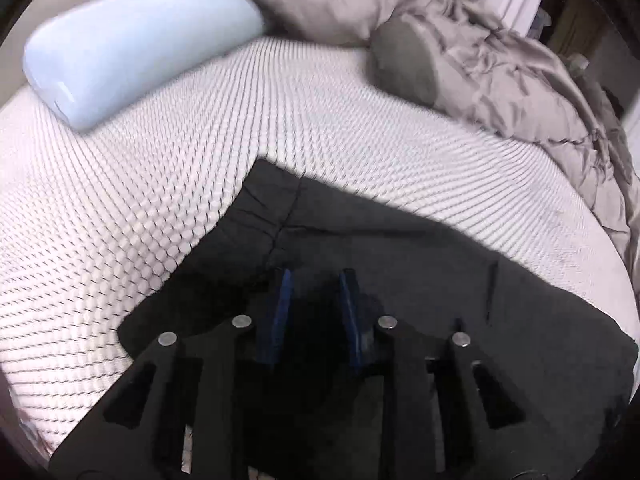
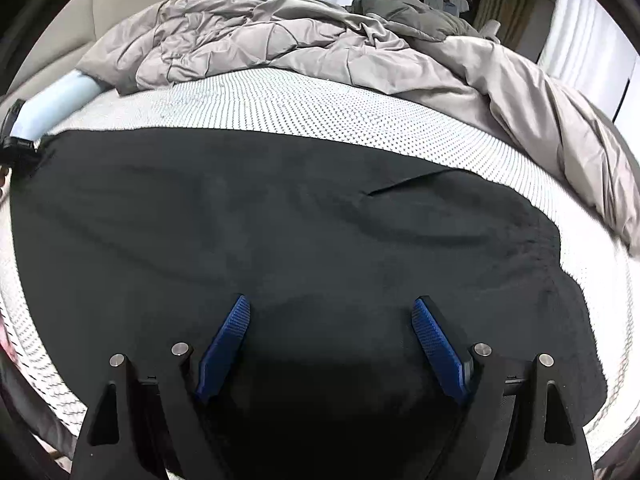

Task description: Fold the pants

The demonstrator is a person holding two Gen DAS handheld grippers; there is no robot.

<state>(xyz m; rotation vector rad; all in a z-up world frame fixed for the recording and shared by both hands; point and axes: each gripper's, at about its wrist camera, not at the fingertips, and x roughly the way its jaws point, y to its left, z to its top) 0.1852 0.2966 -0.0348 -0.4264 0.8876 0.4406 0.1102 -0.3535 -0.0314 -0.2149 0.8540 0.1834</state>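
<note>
Black pants [image 2: 280, 220] lie spread flat across a white dotted mattress [image 2: 320, 108]. In the left wrist view one end of the pants [image 1: 400, 248] shows its hem and a seam. My left gripper [image 1: 316, 276] has its blue pads close together, with a bunched fold of the black cloth pinched between them at that end. My right gripper [image 2: 334, 304] hovers low over the near edge of the pants, pads spread wide, with only flat cloth beneath them. A black piece at the far left edge of the right wrist view sits by the pants' corner.
A light blue pillow [image 1: 132, 40] lies at the head of the bed. A crumpled grey comforter [image 2: 360, 48] is heaped along the far side, with a round grey bolster [image 1: 404, 60] against it. White curtains hang behind the bed.
</note>
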